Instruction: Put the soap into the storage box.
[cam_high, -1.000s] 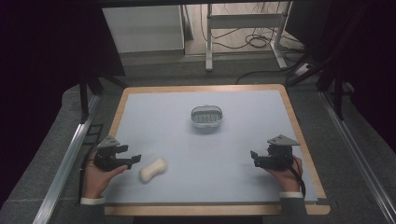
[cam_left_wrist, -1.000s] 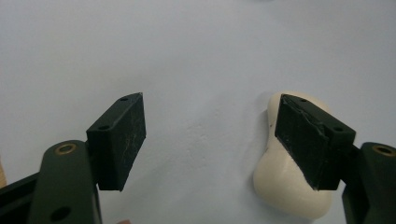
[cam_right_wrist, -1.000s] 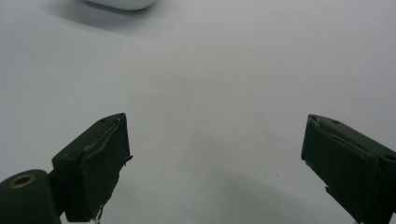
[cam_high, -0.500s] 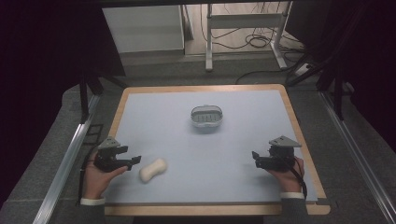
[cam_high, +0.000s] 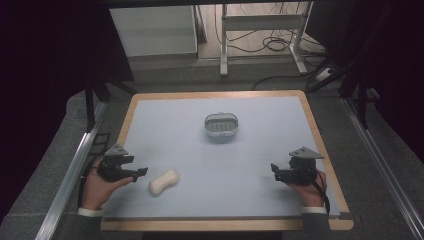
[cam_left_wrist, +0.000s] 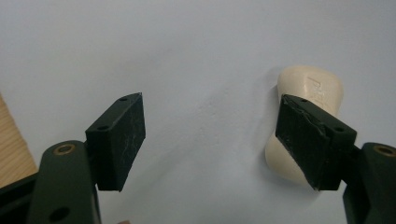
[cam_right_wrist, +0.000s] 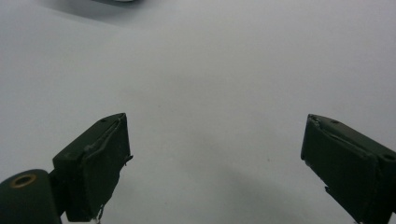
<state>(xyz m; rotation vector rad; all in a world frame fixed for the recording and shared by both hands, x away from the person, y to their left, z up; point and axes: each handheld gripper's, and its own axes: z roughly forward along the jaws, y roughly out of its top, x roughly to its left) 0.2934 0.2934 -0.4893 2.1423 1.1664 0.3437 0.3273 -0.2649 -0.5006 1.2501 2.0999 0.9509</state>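
Observation:
A cream bar of soap (cam_high: 164, 182) lies on the pale mat near the front left. In the left gripper view the soap (cam_left_wrist: 310, 91) sits partly behind the right jaw, outside the gap. My left gripper (cam_high: 140, 174) is open just left of the soap, low over the mat. A grey soap dish (cam_high: 221, 125) stands near the middle of the mat, empty as far as I can see. My right gripper (cam_high: 274, 171) is open at the front right, with bare mat between its jaws (cam_right_wrist: 212, 163).
The mat covers a wooden board (cam_high: 320, 135) whose rim shows all round. Dark foam and metal rails (cam_high: 75, 160) flank the board. A desk frame and cables (cam_high: 270, 45) stand on the floor beyond the far edge.
The left gripper has edged slightly toward the soap. The right gripper has barely moved.

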